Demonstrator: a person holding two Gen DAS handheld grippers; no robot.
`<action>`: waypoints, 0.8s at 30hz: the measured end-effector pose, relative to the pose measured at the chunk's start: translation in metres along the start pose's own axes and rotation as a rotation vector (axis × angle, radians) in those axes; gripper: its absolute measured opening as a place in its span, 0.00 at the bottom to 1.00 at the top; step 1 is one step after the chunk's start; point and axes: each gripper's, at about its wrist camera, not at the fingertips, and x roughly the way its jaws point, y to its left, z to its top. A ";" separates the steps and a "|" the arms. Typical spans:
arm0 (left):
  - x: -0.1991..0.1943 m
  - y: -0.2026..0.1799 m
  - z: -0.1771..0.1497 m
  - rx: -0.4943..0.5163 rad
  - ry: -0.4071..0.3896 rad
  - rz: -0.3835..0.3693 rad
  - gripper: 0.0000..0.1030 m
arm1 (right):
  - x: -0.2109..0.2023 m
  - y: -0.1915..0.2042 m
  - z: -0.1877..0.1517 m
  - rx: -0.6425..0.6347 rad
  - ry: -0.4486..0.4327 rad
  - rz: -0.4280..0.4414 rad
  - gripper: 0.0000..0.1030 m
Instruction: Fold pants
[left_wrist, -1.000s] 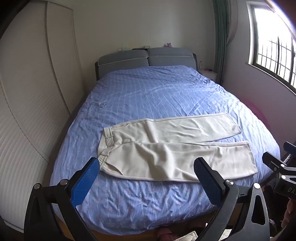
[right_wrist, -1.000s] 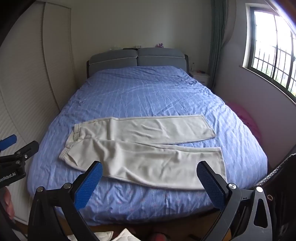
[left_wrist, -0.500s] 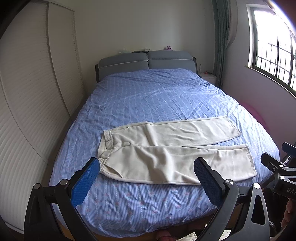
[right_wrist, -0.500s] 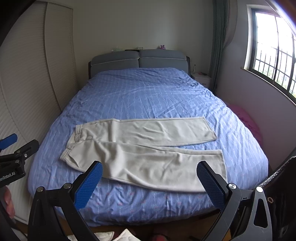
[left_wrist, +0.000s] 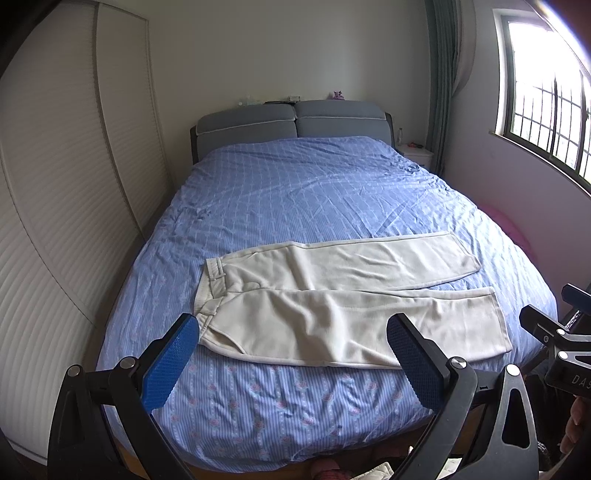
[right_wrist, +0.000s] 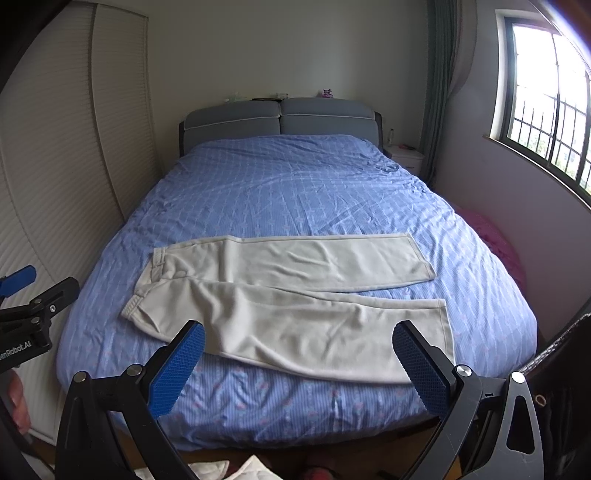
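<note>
A: From the left wrist view, where do things stand?

B: Nothing is folded yet, I'd say. The pants (left_wrist: 347, 302) lie flat across the near part of the bed (left_wrist: 314, 192), waistband to the left, both legs running right and slightly splayed. The left gripper (left_wrist: 295, 354) hangs short of the bed edge with its fingers wide apart, holding nothing.

A: And the cloth?

B: Cream, smooth, fairly thick by the look of it, with soft ripples and a stitched hem. The cover beneath is blue, finely striped and creased.

A: Now the right wrist view.

B: Same pants (right_wrist: 295, 295), seen from further right; the near leg's cuff sits close to the bed's (right_wrist: 295, 177) front edge. The right gripper (right_wrist: 299, 362) is also spread open and empty, and the left tool shows at the picture's left edge.

A: Next move?

B: Probably laying one leg over the other: one gripper taking the waistband, the other a cuff, each pinching only the top layer so the cover doesn't come along.
</note>
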 end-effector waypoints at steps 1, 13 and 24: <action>0.000 0.000 0.000 0.000 -0.001 -0.001 1.00 | 0.000 0.000 0.000 0.001 -0.001 0.000 1.00; 0.000 -0.002 0.006 -0.005 -0.009 -0.001 1.00 | 0.000 0.002 0.001 -0.001 -0.002 -0.001 1.00; 0.000 0.002 0.009 -0.012 -0.019 -0.010 1.00 | 0.000 0.002 0.000 0.001 -0.004 -0.001 1.00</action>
